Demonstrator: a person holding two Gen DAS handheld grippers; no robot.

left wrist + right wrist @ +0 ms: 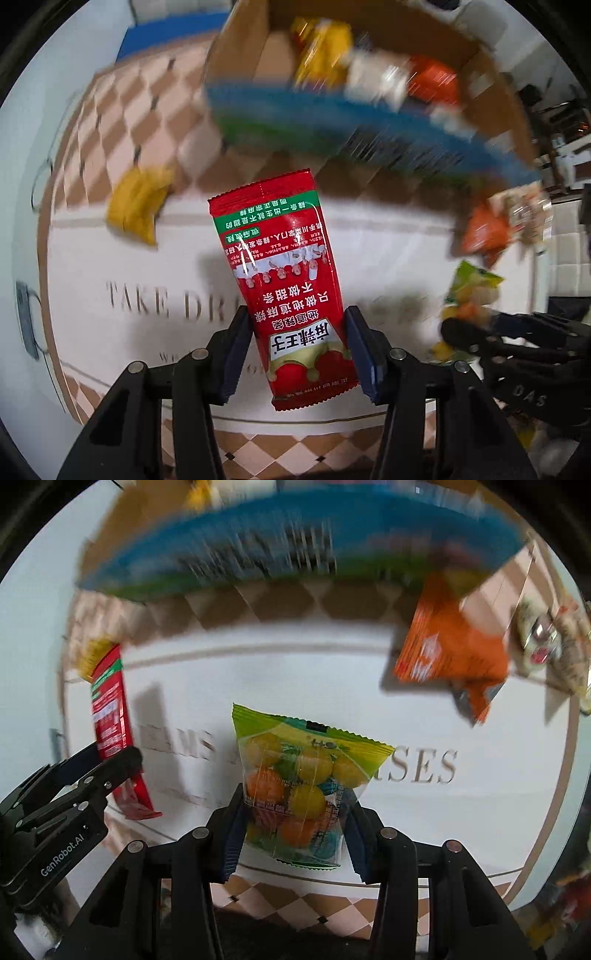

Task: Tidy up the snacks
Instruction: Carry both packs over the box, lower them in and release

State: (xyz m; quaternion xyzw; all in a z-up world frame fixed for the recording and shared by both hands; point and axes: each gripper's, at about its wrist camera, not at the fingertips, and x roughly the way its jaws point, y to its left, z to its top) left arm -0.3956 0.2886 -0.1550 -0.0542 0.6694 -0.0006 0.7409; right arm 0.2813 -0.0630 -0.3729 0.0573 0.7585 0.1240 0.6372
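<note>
Fingers (354,347) of both grippers clamp a snack each.
Left: red sachet (284,273); right: candy bag (299,794). Next, probably into the box (243,48) ahead.

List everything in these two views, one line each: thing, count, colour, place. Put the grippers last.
red sachet: 1, red with a green band, between the left gripper's fingers.
candy bag: 1, green-topped, clear, with yellow and orange balls, between the right gripper's fingers.
cardboard box: 1, brown with a blue-green printed side, at the far edge of the mat; blurred snacks inside.
yellow packet: 1, yellow, on the mat left of the box.
orange packet: 1, orange, on the mat at right.
pale packet: 1, whitish, beside the orange packet.
mat: 1, white with lettering and a checked border, under everything.
left gripper: 1, black, closed on the red sachet.
right gripper: 1, black, closed on the candy bag.
</note>
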